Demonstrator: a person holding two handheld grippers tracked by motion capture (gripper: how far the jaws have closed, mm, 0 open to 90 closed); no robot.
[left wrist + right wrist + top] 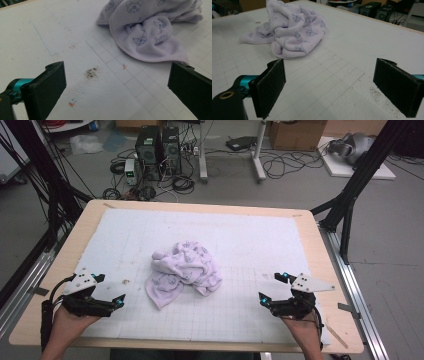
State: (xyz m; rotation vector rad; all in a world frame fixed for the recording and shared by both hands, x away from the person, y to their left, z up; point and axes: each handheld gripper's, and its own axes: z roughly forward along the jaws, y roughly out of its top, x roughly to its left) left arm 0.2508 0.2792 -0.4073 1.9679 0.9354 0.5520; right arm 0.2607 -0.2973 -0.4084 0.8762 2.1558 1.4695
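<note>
A crumpled pale lilac towel with small cat-face prints lies bunched in the middle of the white mat. My left gripper rests low at the front left, a hand's width left of the towel, open with nothing between its jaws. In the left gripper view the towel lies ahead at the upper right of the open gripper. My right gripper sits at the front right, farther from the towel, open and empty. In the right gripper view the towel lies ahead to the upper left of the gripper.
The mat covers a light wooden table and carries a faint drawn grid. A dark smudge marks the mat near the left gripper. Beyond the table's far edge are computer towers, cables and black frame legs.
</note>
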